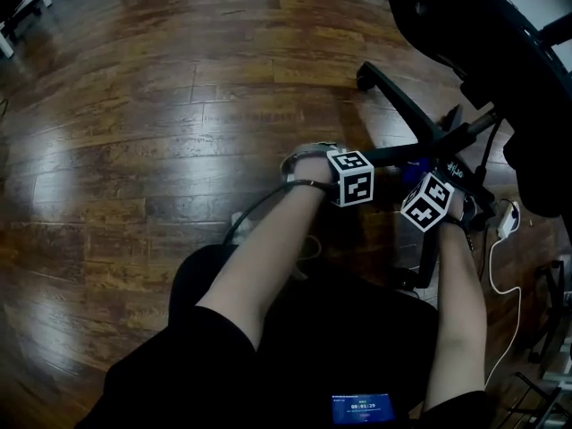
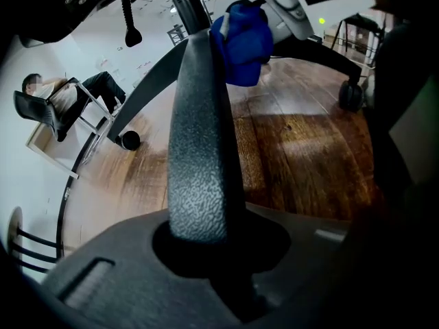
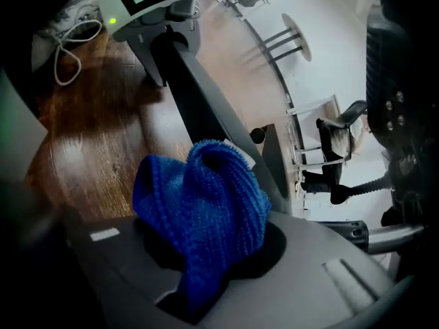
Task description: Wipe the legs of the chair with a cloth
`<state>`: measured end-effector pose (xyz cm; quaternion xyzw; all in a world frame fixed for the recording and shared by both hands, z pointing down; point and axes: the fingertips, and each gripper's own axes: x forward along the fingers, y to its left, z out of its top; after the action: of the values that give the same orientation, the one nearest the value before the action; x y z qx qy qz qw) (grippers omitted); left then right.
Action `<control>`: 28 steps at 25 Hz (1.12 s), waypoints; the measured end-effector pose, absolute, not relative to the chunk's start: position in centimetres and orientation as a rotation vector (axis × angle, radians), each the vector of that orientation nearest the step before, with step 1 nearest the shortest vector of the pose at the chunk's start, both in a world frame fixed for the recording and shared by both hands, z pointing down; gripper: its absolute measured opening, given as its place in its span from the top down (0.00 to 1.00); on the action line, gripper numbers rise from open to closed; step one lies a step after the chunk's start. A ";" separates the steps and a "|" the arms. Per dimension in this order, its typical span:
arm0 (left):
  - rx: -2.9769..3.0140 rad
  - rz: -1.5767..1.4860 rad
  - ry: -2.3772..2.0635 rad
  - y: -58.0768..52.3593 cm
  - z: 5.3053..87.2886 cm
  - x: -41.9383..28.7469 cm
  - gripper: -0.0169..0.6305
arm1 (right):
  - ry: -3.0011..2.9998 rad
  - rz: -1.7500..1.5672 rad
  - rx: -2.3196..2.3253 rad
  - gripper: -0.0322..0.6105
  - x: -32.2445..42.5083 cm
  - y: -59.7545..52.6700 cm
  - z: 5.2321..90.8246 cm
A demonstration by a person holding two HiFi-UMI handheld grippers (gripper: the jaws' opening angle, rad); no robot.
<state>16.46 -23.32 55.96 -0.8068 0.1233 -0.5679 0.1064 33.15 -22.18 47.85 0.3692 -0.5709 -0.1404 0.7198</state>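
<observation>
A black office chair (image 1: 474, 34) stands at the upper right, its star base spread over the wooden floor. My left gripper (image 1: 377, 159) is shut on one textured black leg (image 2: 199, 149), which runs from between the jaws (image 2: 200, 235) up to the hub. My right gripper (image 1: 451, 181) is shut on a bunched blue cloth (image 3: 202, 204), held close to that same leg (image 3: 206, 108) near the hub. In the left gripper view the blue cloth (image 2: 241, 40) shows against the leg's upper end. The right gripper's jaws (image 3: 206, 259) are mostly hidden by the cloth.
Other legs end in castors (image 2: 129, 140) (image 2: 351, 96) (image 1: 365, 77). A white cable with a plug (image 1: 508, 222) lies on the floor at the right. A person sits on a second chair (image 2: 51, 105) far off. A phone (image 1: 362, 407) rests on my lap.
</observation>
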 end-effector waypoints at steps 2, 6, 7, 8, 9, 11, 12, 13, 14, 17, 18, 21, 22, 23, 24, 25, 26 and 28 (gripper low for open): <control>-2.373 -1.671 0.368 -23.5 56.0 16.3 0.90 | -1.289 -0.337 0.812 0.82 32.7 -22.2 47.7; -2.372 -1.667 0.370 -23.5 56.0 16.4 0.90 | -1.343 -0.376 0.831 0.81 32.4 -20.6 47.8; -2.373 -1.665 0.370 -23.5 56.0 16.4 0.90 | -1.345 -0.365 0.820 0.81 32.3 -19.8 47.9; -2.373 -1.665 0.370 -23.5 56.0 16.3 0.90 | -1.349 -0.349 0.804 0.81 32.2 -18.9 48.2; -2.372 -1.667 0.371 -23.5 56.1 16.2 0.90 | -1.358 -0.332 0.786 0.81 31.9 -17.7 48.6; -2.370 -1.671 0.370 -23.5 56.2 16.1 0.90 | -1.377 -0.300 0.745 0.81 31.5 -15.0 49.4; -2.369 -1.671 0.370 -23.5 56.2 16.1 0.90 | -1.385 -0.283 0.722 0.81 31.3 -13.4 49.8; -2.369 -1.671 0.370 -23.6 56.2 16.1 0.90 | -1.390 -0.262 0.695 0.81 31.2 -11.8 50.2; -2.370 -1.672 0.371 -23.7 56.2 16.1 0.90 | -1.392 -0.235 0.665 0.81 31.0 -10.0 50.7; -2.370 -1.677 0.370 -23.6 56.3 16.1 0.90 | -1.376 -0.131 0.551 0.81 30.4 -4.6 52.2; -2.369 -1.680 0.370 -23.6 56.4 16.1 0.90 | -1.367 -0.100 0.513 0.81 30.3 -3.1 52.6; -2.371 -1.686 0.370 -23.6 56.4 16.1 0.90 | -1.339 -0.042 0.442 0.81 30.2 -0.3 53.3; -2.372 -1.688 0.370 -23.6 56.4 16.2 0.90 | -1.327 -0.031 0.434 0.81 30.3 0.0 53.5; -2.372 -1.690 0.371 -23.5 56.4 16.2 0.90 | -1.313 -0.027 0.436 0.81 30.5 0.1 53.6; -2.371 -1.692 0.371 -23.5 56.4 16.3 0.90 | -1.300 -0.031 0.450 0.81 30.7 -0.2 53.7; -2.370 -1.694 0.372 -23.5 56.4 16.3 0.90 | -1.290 -0.041 0.475 0.82 30.9 -0.9 53.6; -2.367 -1.697 0.374 -23.6 56.4 16.3 0.90 | -1.285 -0.061 0.505 0.82 31.2 -2.1 53.5; -2.363 -1.706 0.376 -23.7 56.3 16.2 0.90 | -1.277 -0.110 0.560 0.82 31.6 -5.2 52.9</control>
<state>16.18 -23.71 56.33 -0.7999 0.1273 -0.5777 0.1012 31.58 -5.18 52.89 0.2578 -0.5877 -0.0506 0.7652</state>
